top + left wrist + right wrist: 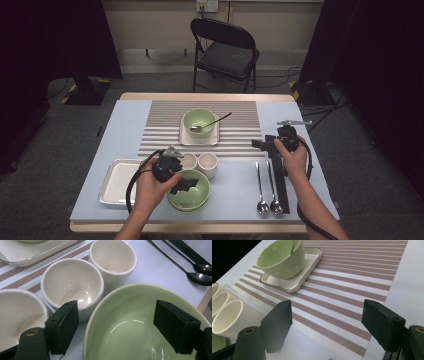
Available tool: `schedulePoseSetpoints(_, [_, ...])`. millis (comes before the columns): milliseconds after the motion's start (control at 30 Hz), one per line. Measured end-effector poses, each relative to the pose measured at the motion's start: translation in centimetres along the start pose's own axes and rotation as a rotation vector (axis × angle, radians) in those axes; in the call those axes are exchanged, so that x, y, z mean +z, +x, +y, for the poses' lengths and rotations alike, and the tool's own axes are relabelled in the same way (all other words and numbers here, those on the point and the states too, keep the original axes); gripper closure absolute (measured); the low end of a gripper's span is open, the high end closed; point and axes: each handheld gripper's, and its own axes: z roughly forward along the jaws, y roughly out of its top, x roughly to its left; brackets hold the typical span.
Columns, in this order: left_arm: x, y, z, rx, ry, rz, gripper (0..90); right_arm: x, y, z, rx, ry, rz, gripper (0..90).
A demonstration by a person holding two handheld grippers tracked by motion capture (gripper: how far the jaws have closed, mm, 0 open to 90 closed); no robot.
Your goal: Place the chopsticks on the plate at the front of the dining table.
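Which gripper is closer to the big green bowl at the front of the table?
Left. The left gripper has its jaws open over the rim of the near green bowl, one pad inside it. The right gripper hovers far off by the mat's right edge, above the spoons.

You've got two spoons (267, 192) at desk (235, 200) right edge, metal tray (117, 182) at left, far green bowl (199, 121) with spoon on square plate (199, 138), folding chair (225, 50) beyond.

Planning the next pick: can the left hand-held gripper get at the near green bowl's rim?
Probably yes: the left hand-held gripper is open, its jaws straddling the green bowl's rim, nothing between.
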Motion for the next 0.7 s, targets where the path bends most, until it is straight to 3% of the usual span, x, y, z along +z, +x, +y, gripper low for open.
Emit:
schedulePoseSetpoints(267, [-0.1,0.0,0.0,-0.002,0.001,-0.001,20.1,-0.4,-0.3,-0.6,-0.006,0.004,-0.002,23.8])
schedulePoseSetpoints(700, [-0.6,0.1,0.1,0.0,-0.007,0.004,20.1,-0.4,-0.1,-1.2,-0.066,0.032,-0.006,23.7])
